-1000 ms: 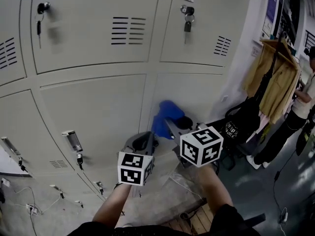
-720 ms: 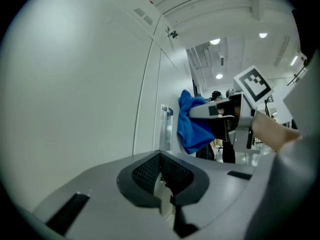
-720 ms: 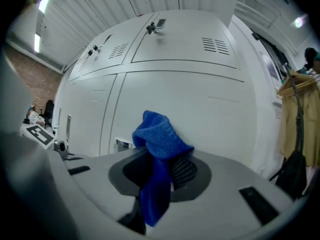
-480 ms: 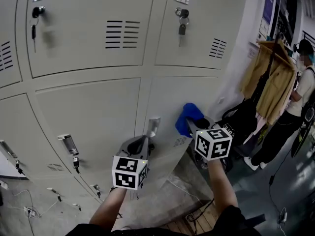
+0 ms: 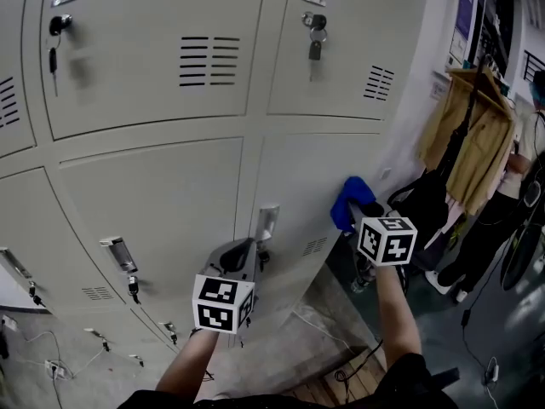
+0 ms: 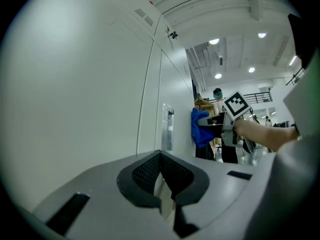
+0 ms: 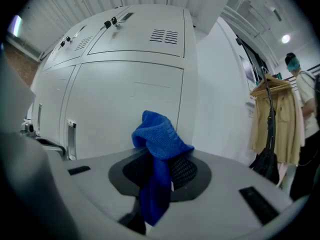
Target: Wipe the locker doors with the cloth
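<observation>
A blue cloth [image 5: 347, 199] is clamped in my right gripper [image 5: 361, 210] and lies against the right edge of the lower right locker door [image 5: 308, 170]. In the right gripper view the cloth [image 7: 159, 143] bunches up over the shut jaws of the right gripper [image 7: 161, 173] and hangs down between them. My left gripper [image 5: 239, 253] sits lower, in front of that door's handle [image 5: 267, 222], jaws together with nothing in them. The left gripper view looks along the door past the left gripper [image 6: 163, 185] to the cloth [image 6: 200, 128].
Grey locker doors [image 5: 153, 49] fill the wall, with keys hanging in their locks [image 5: 315, 39]. To the right hang a beige coat [image 5: 473, 135] and a black bag [image 5: 423, 207], and a person [image 5: 521, 186] stands there. Cables [image 5: 51, 360] lie on the floor at lower left.
My right gripper has slid the cloth rightward across the lower right door, from near its left side to its right edge. The left gripper has barely moved.
</observation>
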`<state>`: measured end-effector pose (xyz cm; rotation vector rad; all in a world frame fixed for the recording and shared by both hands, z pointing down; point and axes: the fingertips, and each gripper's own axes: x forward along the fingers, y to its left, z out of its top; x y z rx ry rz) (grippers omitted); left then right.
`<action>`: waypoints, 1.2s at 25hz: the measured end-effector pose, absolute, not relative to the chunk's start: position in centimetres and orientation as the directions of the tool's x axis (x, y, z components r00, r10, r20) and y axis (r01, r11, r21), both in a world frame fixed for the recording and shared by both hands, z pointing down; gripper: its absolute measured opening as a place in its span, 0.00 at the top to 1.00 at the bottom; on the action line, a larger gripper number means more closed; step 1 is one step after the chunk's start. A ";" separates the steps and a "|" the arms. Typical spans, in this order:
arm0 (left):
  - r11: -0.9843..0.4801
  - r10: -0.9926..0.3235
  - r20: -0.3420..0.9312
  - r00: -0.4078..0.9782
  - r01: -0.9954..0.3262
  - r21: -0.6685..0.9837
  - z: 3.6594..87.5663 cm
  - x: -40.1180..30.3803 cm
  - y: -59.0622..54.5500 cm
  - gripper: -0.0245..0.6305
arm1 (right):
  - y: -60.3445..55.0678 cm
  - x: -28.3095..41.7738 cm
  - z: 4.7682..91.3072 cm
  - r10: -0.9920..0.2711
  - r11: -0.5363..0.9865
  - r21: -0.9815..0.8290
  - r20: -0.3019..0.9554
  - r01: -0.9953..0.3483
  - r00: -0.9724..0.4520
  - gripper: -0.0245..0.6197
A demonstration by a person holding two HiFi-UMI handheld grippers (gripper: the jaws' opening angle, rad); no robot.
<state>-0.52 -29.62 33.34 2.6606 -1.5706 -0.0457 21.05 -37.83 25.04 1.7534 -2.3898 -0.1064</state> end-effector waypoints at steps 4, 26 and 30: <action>-0.484 -0.875 0.002 0.485 -0.873 0.056 33.3 -0.5 -29.4 0.95 | -38.4 22.9 25.2 -0.964 0.258 0.156 0.103 -0.953 -0.244 0.83; -0.483 -0.875 -0.002 0.484 -0.874 0.057 33.3 -0.5 -29.5 0.95 | -29.0 5.5 28.8 -0.749 0.662 0.108 0.143 -0.742 -0.647 0.83; -0.477 -0.878 0.002 0.478 -0.876 0.065 33.7 -0.7 -29.6 0.95 | -30.2 4.4 30.7 -0.773 0.633 0.128 0.168 -0.764 -0.612 0.83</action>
